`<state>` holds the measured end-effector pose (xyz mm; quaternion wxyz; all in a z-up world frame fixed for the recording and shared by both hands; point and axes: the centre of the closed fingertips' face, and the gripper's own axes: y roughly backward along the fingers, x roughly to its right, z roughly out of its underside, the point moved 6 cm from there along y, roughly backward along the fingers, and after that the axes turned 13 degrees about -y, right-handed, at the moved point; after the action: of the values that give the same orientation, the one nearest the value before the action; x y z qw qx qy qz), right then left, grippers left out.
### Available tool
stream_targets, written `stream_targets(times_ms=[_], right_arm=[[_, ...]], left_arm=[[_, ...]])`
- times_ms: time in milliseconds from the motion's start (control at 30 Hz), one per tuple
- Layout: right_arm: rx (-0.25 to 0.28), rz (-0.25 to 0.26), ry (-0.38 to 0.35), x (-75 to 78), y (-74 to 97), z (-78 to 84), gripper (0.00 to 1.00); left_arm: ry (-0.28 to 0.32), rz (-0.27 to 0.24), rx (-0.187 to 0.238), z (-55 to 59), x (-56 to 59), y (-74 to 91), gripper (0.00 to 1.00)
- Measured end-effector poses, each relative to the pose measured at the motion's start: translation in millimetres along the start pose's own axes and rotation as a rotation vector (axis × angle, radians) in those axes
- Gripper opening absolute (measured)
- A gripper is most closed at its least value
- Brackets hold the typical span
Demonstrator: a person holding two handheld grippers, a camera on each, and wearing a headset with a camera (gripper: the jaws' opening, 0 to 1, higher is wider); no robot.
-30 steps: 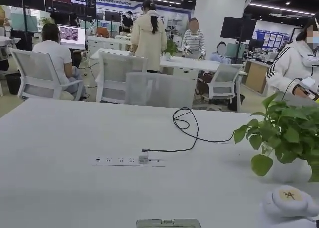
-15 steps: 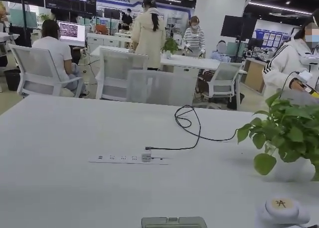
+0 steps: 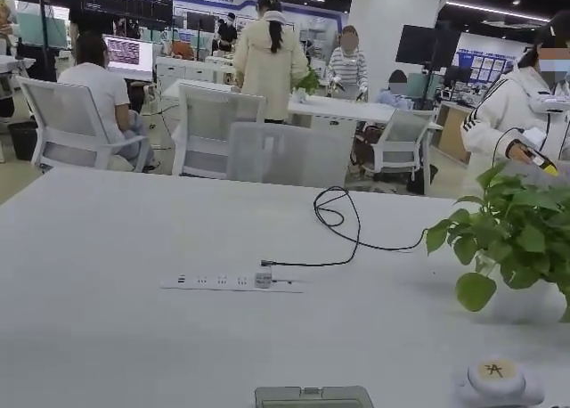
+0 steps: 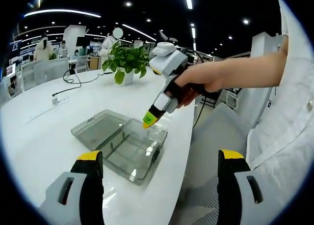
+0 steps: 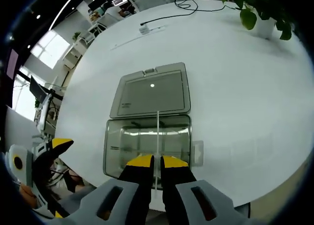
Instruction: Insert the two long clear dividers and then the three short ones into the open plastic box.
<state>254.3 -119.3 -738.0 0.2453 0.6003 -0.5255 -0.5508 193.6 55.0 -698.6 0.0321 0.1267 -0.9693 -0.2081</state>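
The open plastic box (image 5: 147, 136) lies near the table's edge, its flat lid (image 5: 153, 93) folded back beyond it. My right gripper (image 5: 157, 161) is shut on a thin clear divider (image 5: 158, 131) that stands on edge across the middle of the box. In the left gripper view a hand holds that right gripper (image 4: 148, 120) tips-down over the box (image 4: 122, 145). My left gripper (image 4: 159, 185) hangs wide open off the table edge, nothing between its jaws. The head view catches the lid's far edge (image 3: 313, 396).
A potted plant (image 3: 512, 239) stands at the right of the white table (image 3: 107, 274). A power strip (image 3: 230, 282) and black cable (image 3: 343, 225) lie mid-table. Chairs and people are beyond the far edge. A small clear tab (image 5: 197, 154) juts from the box's right side.
In the head view the white top of a gripper at lower right has sunk lower and drifted slightly left. The camera itself has shifted a little.
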Motion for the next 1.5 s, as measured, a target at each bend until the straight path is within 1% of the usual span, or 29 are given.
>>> stream_targets(times_ms=[300,600,733,900,1267,1500], right_arm=[[-0.005,0.002,0.006,0.9,-2.7,0.1,0.07],[-0.019,0.016,0.039,-1.8,-5.3,-1.7,0.07],[-0.023,0.011,0.049,-4.0,-6.1,-1.4,0.07],[-0.04,0.004,0.072,-8.3,-11.5,-0.8,0.08],[-0.069,-0.017,0.105,-2.0,-27.0,2.6,0.09],[-0.072,-0.035,0.121,1.4,-33.1,4.8,0.1]], left_arm=[[0.005,-0.005,-0.005,1.2,-1.2,2.0,1.0],[0.007,-0.004,-0.003,1.3,-0.4,1.5,0.99],[0.01,-0.005,-0.001,1.4,-0.7,1.3,1.0],[0.008,-0.004,-0.004,1.9,-0.8,0.7,1.0],[0.009,-0.008,-0.013,2.6,-1.8,0.5,1.0],[0.01,-0.018,-0.02,2.3,-2.7,-0.2,1.0]])
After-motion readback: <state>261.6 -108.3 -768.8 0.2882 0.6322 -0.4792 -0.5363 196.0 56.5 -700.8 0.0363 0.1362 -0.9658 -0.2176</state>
